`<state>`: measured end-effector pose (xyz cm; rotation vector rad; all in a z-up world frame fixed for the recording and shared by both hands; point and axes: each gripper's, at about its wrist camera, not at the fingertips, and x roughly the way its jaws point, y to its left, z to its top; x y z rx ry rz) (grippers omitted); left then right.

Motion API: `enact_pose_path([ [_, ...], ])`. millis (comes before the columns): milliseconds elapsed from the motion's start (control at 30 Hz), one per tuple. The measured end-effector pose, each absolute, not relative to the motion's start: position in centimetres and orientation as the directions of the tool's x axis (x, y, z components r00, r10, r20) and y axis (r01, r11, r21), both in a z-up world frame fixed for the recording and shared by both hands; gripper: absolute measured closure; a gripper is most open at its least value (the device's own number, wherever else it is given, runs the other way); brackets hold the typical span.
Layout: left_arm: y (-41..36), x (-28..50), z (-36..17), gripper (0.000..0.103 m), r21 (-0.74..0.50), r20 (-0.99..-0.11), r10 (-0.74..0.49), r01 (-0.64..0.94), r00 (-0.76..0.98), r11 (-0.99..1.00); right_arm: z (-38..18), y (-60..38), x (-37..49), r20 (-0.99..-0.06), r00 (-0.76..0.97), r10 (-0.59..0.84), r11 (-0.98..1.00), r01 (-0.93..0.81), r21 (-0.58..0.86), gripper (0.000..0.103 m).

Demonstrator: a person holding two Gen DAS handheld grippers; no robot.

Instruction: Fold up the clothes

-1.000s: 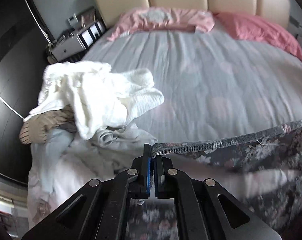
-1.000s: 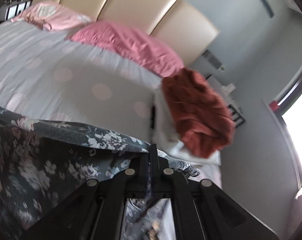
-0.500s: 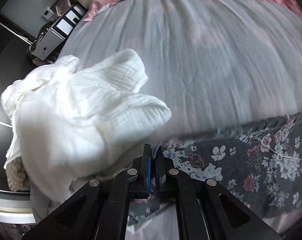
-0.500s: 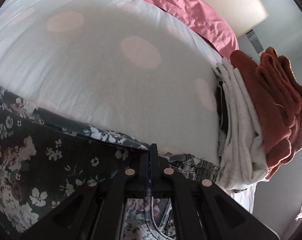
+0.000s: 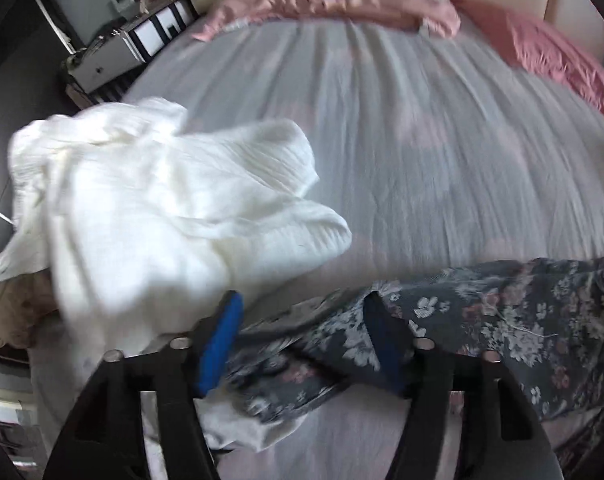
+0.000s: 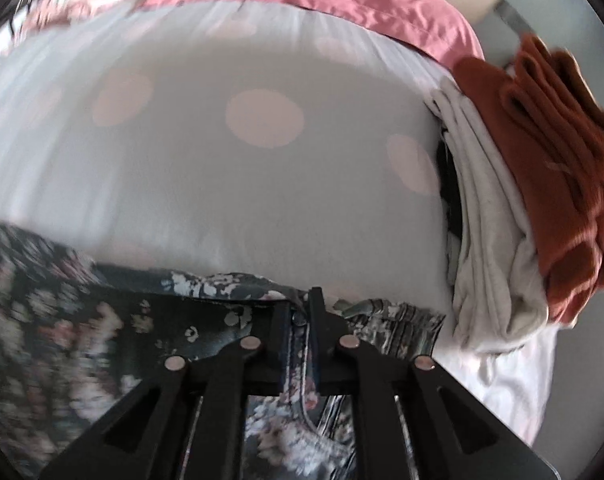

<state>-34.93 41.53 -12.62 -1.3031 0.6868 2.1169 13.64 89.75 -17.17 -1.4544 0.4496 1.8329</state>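
Left wrist: left gripper (image 5: 302,316) jaws spread wide, floral garment (image 5: 501,312) lying free on the bed (image 5: 421,140), near edge; white clothes pile (image 5: 154,216) left. Right wrist: right gripper (image 6: 300,312) pinched on floral garment (image 6: 102,320) edge; folded stack (image 6: 521,200) right. Judgement: laying-flat step; next, right lets go, then regrasp for fold.

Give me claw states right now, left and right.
Left claw: open, floral garment lying loose between its fingers.
Right claw: closed on the floral garment's edge.
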Motion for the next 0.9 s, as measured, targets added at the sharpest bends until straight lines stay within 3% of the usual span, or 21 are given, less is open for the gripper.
enact_pose_path([
  [133,39.1,-34.2,-11.2,0.038,0.058,-0.904,0.237,-0.651,-0.356,-0.757,-13.8,88.3,15.7,-0.941,-0.197,0.274,-0.63,-0.776,-0.02,0.077],
  [300,37.1,-33.4,-12.2,0.038,0.011,-0.909,0.248,-0.612,-0.336,-0.791,-10.9,84.7,16.9,-0.926,-0.32,0.198,-0.622,-0.771,0.133,0.076],
  [533,35.7,-33.4,-15.0,0.04,-0.027,-0.913,0.239,-0.535,-0.331,-0.844,-10.8,79.9,17.7,-0.887,-0.427,0.176,-0.625,-0.745,0.235,0.076],
  [567,35.5,-33.6,-15.4,0.043,-0.032,-0.912,0.237,-0.521,-0.334,-0.853,-11.1,79.3,17.9,-0.882,-0.438,0.175,-0.623,-0.743,0.245,0.076],
  [633,35.6,-33.8,-15.9,0.07,-0.039,-0.915,0.236,-0.512,-0.326,-0.858,-12.1,77.7,18.2,-0.874,-0.455,0.168,-0.613,-0.743,0.269,0.076],
  [900,36.2,-33.1,-14.5,0.089,-0.037,-0.894,0.268,-0.535,-0.36,-0.844,-15.4,75.3,17.8,-0.873,-0.438,0.216,-0.606,-0.761,0.232,0.076],
])
